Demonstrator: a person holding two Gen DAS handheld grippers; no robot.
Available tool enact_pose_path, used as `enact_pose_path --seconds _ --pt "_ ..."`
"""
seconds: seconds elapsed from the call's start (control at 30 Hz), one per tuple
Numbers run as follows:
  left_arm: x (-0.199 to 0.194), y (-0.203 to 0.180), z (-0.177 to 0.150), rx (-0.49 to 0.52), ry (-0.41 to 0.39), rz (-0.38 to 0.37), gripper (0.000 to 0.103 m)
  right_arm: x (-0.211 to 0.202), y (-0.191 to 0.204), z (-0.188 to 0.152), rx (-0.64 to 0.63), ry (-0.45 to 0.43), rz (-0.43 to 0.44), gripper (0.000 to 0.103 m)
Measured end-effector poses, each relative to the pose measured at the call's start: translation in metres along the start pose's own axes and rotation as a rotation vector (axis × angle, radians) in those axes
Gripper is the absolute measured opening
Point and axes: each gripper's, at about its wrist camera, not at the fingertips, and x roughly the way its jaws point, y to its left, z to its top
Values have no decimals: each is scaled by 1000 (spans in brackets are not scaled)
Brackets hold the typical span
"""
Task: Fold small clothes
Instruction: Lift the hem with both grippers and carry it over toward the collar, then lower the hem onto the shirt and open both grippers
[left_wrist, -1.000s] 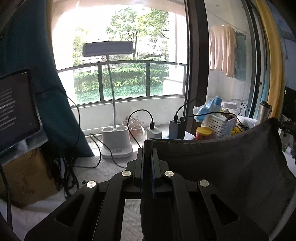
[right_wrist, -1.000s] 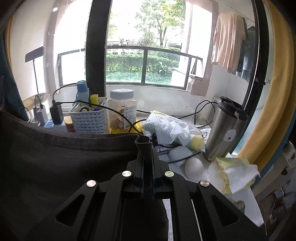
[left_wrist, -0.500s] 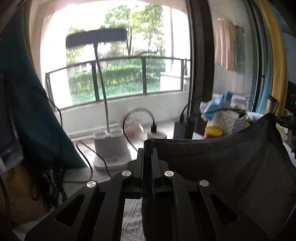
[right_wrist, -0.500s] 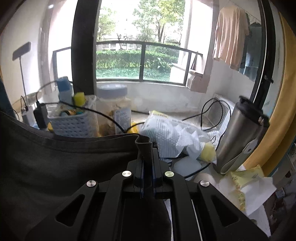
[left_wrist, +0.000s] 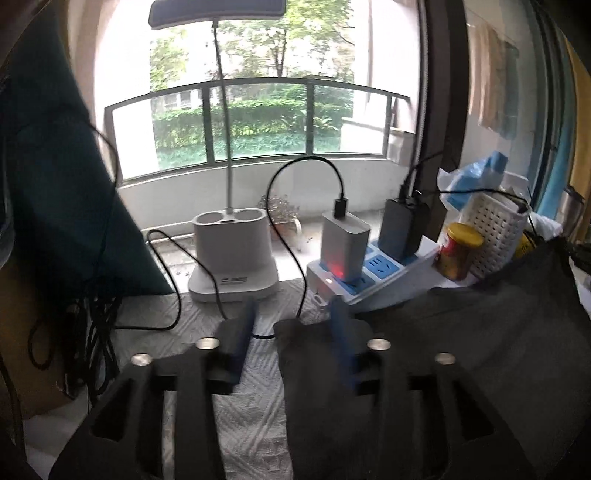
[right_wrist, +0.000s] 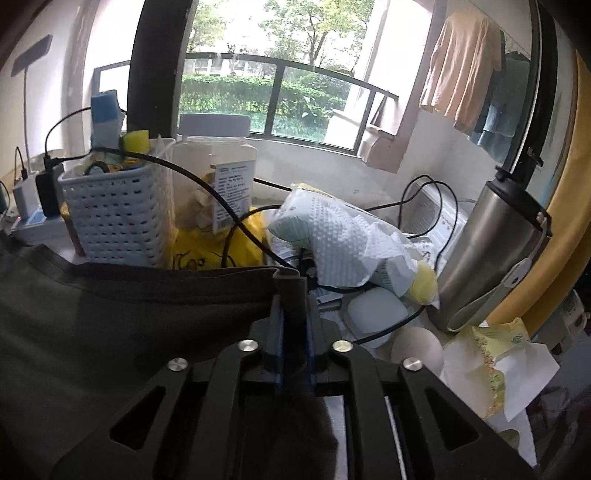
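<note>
A dark grey garment (left_wrist: 480, 350) lies spread on the right of the table's white patterned cover (left_wrist: 251, 424). My left gripper (left_wrist: 291, 328) hangs low over the table with its jaws opening. The garment's near corner lies loose between them, against the right finger (left_wrist: 341, 332). In the right wrist view the same garment (right_wrist: 129, 314) stretches off to the left. My right gripper (right_wrist: 293, 325) has its jaws opening by a narrow gap. A folded bit of the hem still stands upright between the pads.
A white lamp base (left_wrist: 232, 254), a power strip (left_wrist: 373, 269) with chargers and loose cables stand just ahead of the left gripper. A teal curtain (left_wrist: 55, 184) hangs left. Ahead of the right gripper crowd a white basket (right_wrist: 118, 214), plastic jar (right_wrist: 218, 173), paper-towel bag (right_wrist: 343, 240) and steel flask (right_wrist: 491, 254).
Both grippers have moved forward and down toward the table. The left jaws have parted and let go of the garment corner. The right jaws have widened slightly around the hem.
</note>
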Motion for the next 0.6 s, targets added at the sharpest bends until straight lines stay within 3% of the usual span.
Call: enact_pose_path --seconds 0.07,0.3,0.6 --pt "-2 6 0 -14 4 12 48 -5 -3 0 11 -7 -10 36" --pt "-27 7 -12 -37 29 3 49 -31 -8 -8 26 5 -12 36" --pt "-64 -1 -41 -67 49 -25 49 -70 -18 -46 58 52 -9 36"
